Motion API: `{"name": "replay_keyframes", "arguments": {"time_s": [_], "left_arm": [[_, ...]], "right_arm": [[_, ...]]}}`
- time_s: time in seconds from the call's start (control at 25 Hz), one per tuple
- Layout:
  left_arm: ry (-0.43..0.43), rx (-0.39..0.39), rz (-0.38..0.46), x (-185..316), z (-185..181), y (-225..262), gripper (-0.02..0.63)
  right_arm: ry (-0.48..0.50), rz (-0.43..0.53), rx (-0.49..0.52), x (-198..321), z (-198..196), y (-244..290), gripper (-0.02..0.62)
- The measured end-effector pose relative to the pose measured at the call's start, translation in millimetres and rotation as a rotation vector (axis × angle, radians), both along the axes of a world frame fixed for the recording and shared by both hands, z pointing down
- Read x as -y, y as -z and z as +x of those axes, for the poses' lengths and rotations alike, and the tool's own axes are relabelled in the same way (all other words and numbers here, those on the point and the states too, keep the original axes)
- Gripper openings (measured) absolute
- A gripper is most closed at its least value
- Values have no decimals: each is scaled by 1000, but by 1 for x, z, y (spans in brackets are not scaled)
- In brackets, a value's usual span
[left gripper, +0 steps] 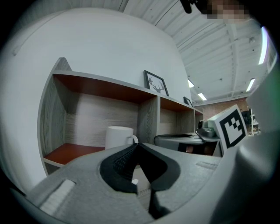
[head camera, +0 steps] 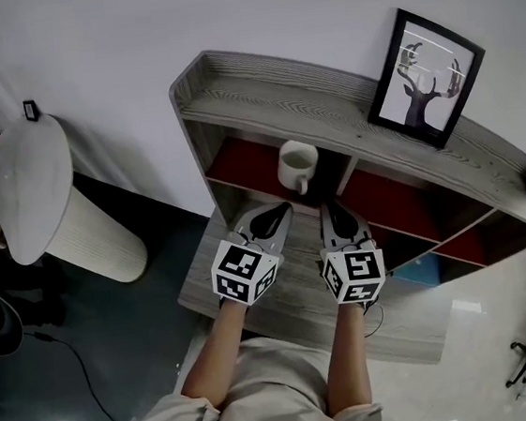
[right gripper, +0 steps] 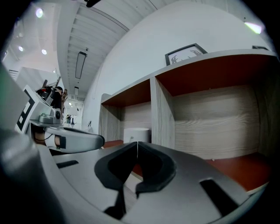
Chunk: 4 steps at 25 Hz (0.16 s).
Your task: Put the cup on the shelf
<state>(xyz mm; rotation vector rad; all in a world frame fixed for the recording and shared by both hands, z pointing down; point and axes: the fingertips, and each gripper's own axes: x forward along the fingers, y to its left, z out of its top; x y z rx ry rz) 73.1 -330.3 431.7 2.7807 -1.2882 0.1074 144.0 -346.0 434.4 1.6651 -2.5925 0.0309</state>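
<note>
1. Head view: soft, even indoor light. The white wall (head camera: 315, 1) is bright, and the floor (head camera: 120, 363) is dim at lower left, with a pale glare patch at lower right.
2. The shelf (head camera: 326, 103) bows from lens distortion, and its compartments lie in shadow.
3. Both gripper views are fisheye circles with black corners, and the ceiling lamps (left gripper: 264, 41) flare.
4. The left tool (left gripper: 138, 145) and right tool (right gripper: 137, 143) look soft up close, while the shelf behind them is sharper.

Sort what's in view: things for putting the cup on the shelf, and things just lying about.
For the job: cup, shelf, left gripper, right gripper (both shut, empty).
Lying about: deer picture, white stand.
</note>
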Motion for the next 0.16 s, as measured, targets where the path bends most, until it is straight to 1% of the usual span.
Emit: {"name": "replay_keyframes", "arguments": {"time_s": [0.16], "left_arm": [[3, 0, 3, -1, 2, -1, 9]], "right_arm": [[9, 6, -7, -1, 0, 0, 18]]}}
